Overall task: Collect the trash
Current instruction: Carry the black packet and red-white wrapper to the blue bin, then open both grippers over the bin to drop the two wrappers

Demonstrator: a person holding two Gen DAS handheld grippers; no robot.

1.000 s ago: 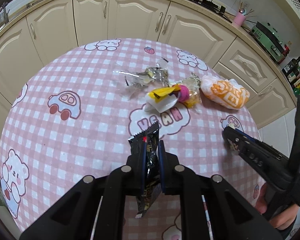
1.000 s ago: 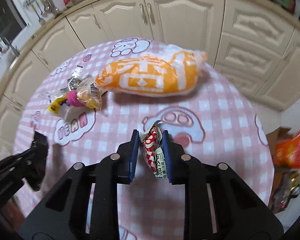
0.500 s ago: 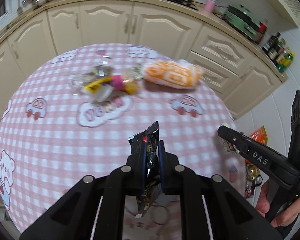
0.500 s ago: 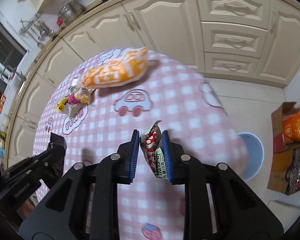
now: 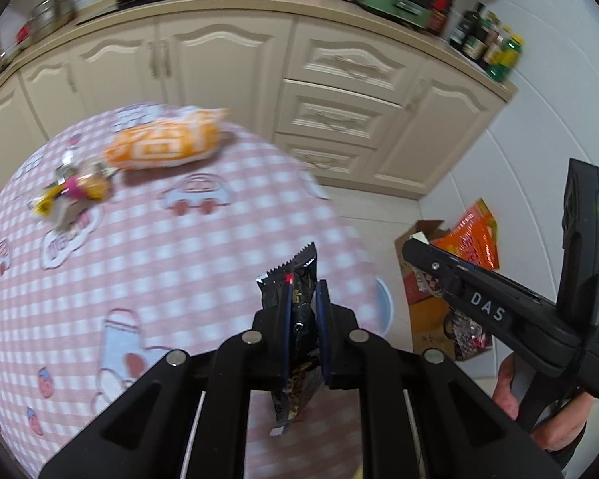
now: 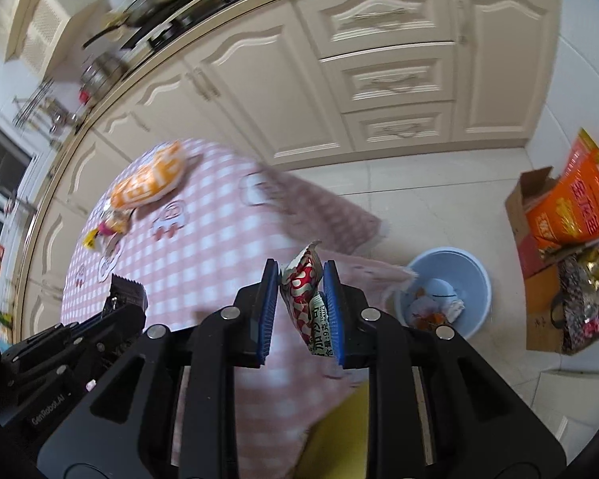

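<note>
right claw pinches a red-white wrapper; left claw pinches a black wrapper; blue bin holds scraps.

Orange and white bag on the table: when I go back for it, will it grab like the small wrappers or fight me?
The orange and white bag looks puffed and rounded, so it is probably light but bulkier than the black wrapper. Its glossy film may slip or crumple between the pads; pinching its crimped end looks safer. It seems unlikely to roll.

Bin mouth open — boxes beside
</note>
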